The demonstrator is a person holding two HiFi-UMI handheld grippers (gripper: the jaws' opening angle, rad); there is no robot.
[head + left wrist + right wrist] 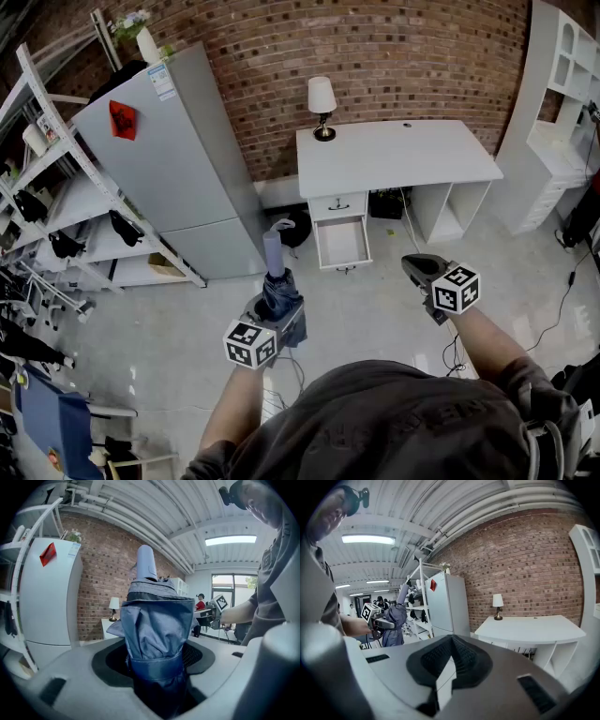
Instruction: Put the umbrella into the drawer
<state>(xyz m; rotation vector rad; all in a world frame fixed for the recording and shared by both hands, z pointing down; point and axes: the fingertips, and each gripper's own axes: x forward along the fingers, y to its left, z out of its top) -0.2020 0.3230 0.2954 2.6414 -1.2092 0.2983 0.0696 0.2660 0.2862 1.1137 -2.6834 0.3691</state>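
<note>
left tongs [279, 311] pinch the folded umbrella [277, 284] round its canopy, handle up, likely for carrying toward the open drawer [342, 242] at 1 o'clock; right tongs [418, 266] pressed together, empty, spare.

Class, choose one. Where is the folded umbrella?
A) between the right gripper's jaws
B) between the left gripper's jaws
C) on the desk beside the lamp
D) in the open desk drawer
B: the left gripper is clamped on the umbrella; the right gripper holds nothing.
</note>
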